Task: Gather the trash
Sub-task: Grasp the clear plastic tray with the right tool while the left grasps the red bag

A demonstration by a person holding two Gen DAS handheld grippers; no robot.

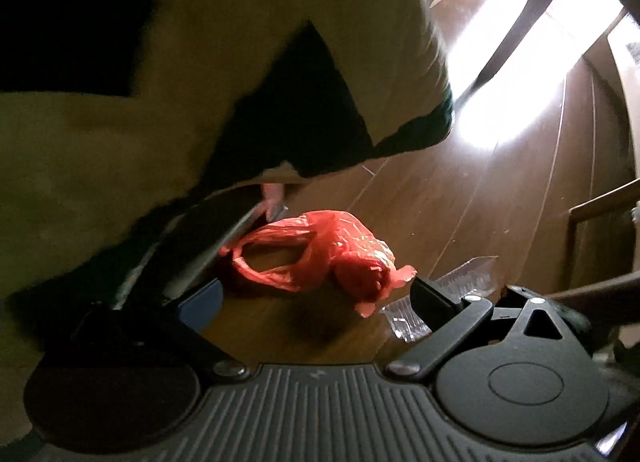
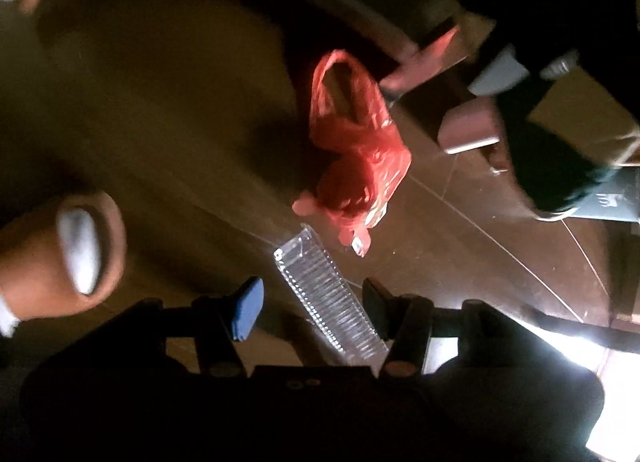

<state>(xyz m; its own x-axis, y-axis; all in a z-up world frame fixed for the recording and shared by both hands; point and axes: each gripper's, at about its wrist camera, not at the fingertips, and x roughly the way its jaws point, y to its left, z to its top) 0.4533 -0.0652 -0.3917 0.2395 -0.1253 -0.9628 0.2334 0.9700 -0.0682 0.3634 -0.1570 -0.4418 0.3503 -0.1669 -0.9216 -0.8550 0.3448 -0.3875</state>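
From my left wrist camera, my left gripper is spread wide with nothing in it, low over the wooden floor. The red plastic bag lies crumpled at twelve o'clock from it, handles toward ten o'clock, so I think I came down here to grab it. A clear plastic tray peeks out at two o'clock. From my right wrist camera, my right gripper is spread wide too, one finger on each side of the clear tray, not squeezing it yet. The bag is past it at twelve o'clock. My slipper stands at nine o'clock.
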